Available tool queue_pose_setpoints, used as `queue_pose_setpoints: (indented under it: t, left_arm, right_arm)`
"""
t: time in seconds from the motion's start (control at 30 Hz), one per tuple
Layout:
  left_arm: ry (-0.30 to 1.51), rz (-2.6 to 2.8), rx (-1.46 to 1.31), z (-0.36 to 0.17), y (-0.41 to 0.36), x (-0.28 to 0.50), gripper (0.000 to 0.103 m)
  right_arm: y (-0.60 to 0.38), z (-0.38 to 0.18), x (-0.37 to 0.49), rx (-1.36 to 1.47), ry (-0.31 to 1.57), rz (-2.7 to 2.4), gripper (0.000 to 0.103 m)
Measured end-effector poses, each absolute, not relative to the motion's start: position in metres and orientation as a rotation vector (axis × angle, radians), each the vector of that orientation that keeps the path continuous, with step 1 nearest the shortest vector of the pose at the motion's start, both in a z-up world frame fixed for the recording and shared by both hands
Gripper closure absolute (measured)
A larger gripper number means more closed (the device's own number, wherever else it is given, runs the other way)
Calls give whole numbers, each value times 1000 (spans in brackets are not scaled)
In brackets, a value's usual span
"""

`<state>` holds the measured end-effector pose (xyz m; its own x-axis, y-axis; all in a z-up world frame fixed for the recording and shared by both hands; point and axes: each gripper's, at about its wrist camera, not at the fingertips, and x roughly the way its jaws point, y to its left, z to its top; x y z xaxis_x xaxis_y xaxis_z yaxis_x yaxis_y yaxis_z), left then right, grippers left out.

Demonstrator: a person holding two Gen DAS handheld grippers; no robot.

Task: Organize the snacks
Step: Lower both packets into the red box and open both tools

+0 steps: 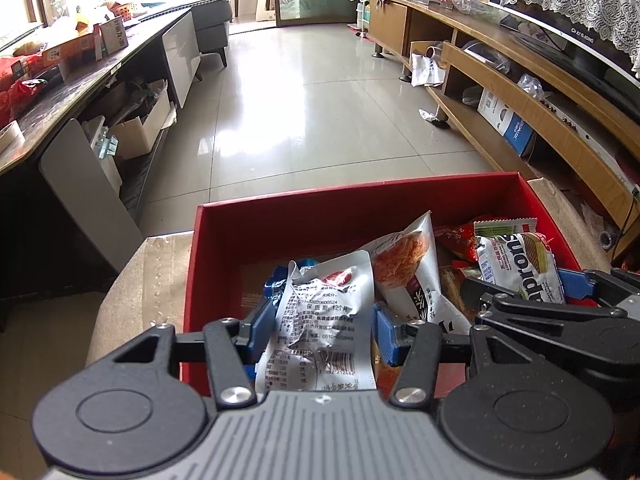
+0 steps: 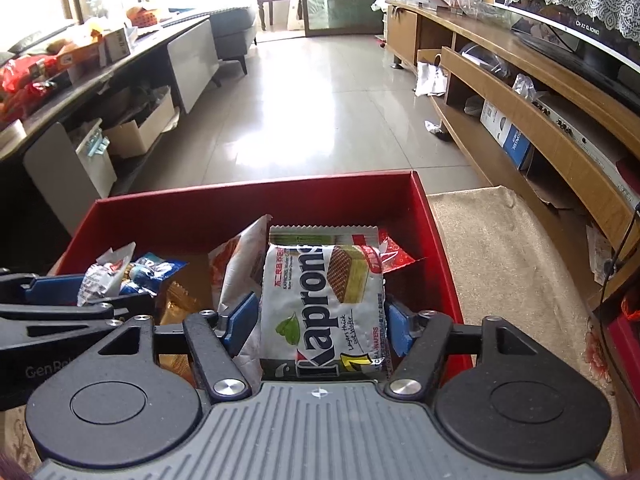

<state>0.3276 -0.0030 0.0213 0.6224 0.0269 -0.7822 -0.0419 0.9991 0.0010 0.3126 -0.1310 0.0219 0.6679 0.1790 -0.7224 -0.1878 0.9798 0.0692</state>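
Nearest the lens in the left view, the left claw (image 1: 320,328) has a crinkled white packet (image 1: 320,320) between its blue pads, which appear to press its sides over the red box (image 1: 280,224). In the right view, the right claw (image 2: 320,324) straddles the wafer pack (image 2: 320,300); its left pad seems to touch while the right stands just off, so the hold looks loosened, likely a release into the box's right half.

To do this well, lower each pack until it rests, then spread fully and lift straight out without snagging the foil.

Inside the box: a noodle pouch (image 1: 408,264) at centre, blue wrappers (image 2: 156,272) at left, a red packet (image 2: 394,254) at upper right.
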Motion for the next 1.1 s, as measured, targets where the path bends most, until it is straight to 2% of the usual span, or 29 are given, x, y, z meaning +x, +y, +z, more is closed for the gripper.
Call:
queue_pose_setpoints:
  t: [0.6,1.1]
  left_arm:
    - [889,36,-62,30,8,326,55]
    - [895,16,-71,31,8,325,55]
  right_arm:
    - [-149,28,319,209,815,291,27]
    - [-152,29,321,282,819,327,24]
